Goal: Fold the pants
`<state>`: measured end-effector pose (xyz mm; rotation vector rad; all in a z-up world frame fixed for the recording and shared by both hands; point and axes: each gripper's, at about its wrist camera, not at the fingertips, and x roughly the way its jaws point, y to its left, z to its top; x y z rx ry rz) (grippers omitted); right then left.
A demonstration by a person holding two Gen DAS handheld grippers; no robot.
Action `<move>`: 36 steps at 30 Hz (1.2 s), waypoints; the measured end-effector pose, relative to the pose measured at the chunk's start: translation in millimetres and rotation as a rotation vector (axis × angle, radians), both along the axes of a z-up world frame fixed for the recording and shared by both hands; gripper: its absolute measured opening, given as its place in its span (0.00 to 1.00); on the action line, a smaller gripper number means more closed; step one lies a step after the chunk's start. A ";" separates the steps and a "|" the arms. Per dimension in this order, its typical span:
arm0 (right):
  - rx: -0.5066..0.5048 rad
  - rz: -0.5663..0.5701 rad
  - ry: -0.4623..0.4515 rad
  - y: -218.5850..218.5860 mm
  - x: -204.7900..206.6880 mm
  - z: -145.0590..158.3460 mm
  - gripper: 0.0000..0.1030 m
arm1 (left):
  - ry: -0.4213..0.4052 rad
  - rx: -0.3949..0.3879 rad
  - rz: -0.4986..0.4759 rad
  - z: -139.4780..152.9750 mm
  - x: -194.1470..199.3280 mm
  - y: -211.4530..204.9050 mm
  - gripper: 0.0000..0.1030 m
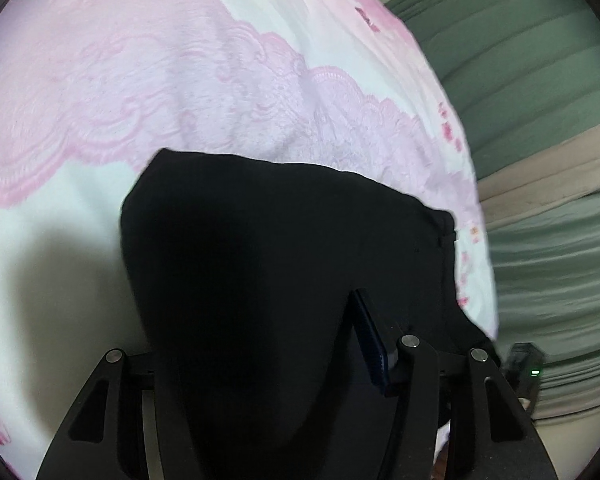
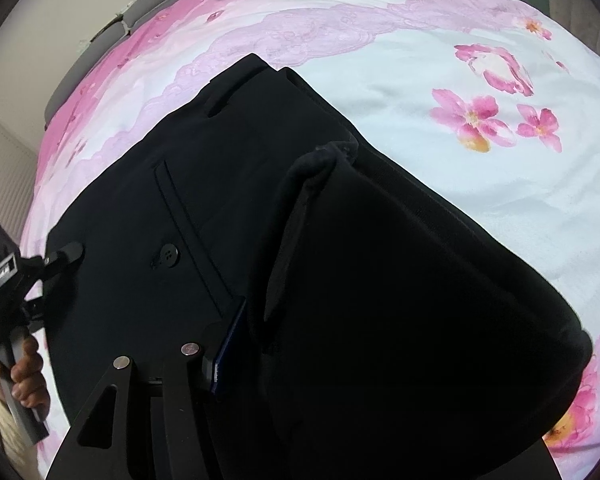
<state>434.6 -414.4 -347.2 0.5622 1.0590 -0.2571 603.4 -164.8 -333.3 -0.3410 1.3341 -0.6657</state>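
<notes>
1. On the bed, black pants (image 2: 148,216) lie spread over a pink floral bedspread (image 2: 420,128), already doubled up at least partly. The back pocket with its button (image 2: 168,256) faces up in the right wrist view.

2. Step in hand, as I read it: carrying a fold over. Each tool has a bunch of the black cloth draped in front of its camera, so this looks like mid-fold, not the start.

3. Left tool (image 1: 256,384): cloth fills the gap between its fingers and the blue pad (image 1: 370,340) sits against it. Looks clamped on the pants at a middling width.

4. Right tool (image 2: 320,352): only the near finger with its blue pad (image 2: 228,348) shows, pressed into a thick roll of fabric; the other finger is buried under cloth. I'd call that gripped too.

5. Next move probably calls for laying both held edges down flat and lined up with the layer below, then letting go together so nothing bunches.

6. Around it: green bedding or curtain (image 1: 520,80) off the bed's edge, a grey headboard (image 2: 100,60) at the far end. The person's hand (image 2: 28,376) on the left tool's handle shows at the frame edge. Nothing on the bedspread blocks the way; the hanging cloth itself hides the landing spot.
</notes>
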 end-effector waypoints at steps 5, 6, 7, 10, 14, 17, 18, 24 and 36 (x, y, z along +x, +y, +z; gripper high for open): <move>0.007 -0.002 0.035 0.0 6.8 7.6 0.51 | -0.086 0.152 -0.041 24.0 -15.7 -14.3 0.36; 0.008 0.004 0.040 0.5 7.9 12.3 0.46 | -0.103 0.174 -0.048 29.1 -18.5 -15.9 0.34; 0.001 0.012 0.042 1.1 8.1 17.0 0.41 | -0.126 0.203 -0.056 37.4 -23.5 -19.5 0.30; 0.004 0.044 0.030 2.2 7.5 34.9 0.31 | -0.176 0.239 -0.065 61.5 -39.0 -22.7 0.23; 0.014 0.121 -0.013 8.9 4.9 67.9 0.27 | -0.235 0.278 -0.067 97.7 -70.3 -29.1 0.22; -0.003 0.210 -0.043 20.5 0.2 98.6 0.27 | -0.280 0.311 -0.048 130.6 -102.7 -26.4 0.22; -0.008 0.241 -0.055 24.5 -3.4 110.2 0.27 | -0.287 0.312 -0.032 140.0 -111.7 -22.8 0.22; -0.018 0.403 -0.114 43.3 -30.0 166.9 0.27 | -0.314 0.308 0.153 203.9 -178.6 9.4 0.22; -0.036 0.778 -0.240 142.7 -88.0 258.6 0.27 | -0.369 0.284 0.503 280.1 -335.1 139.9 0.22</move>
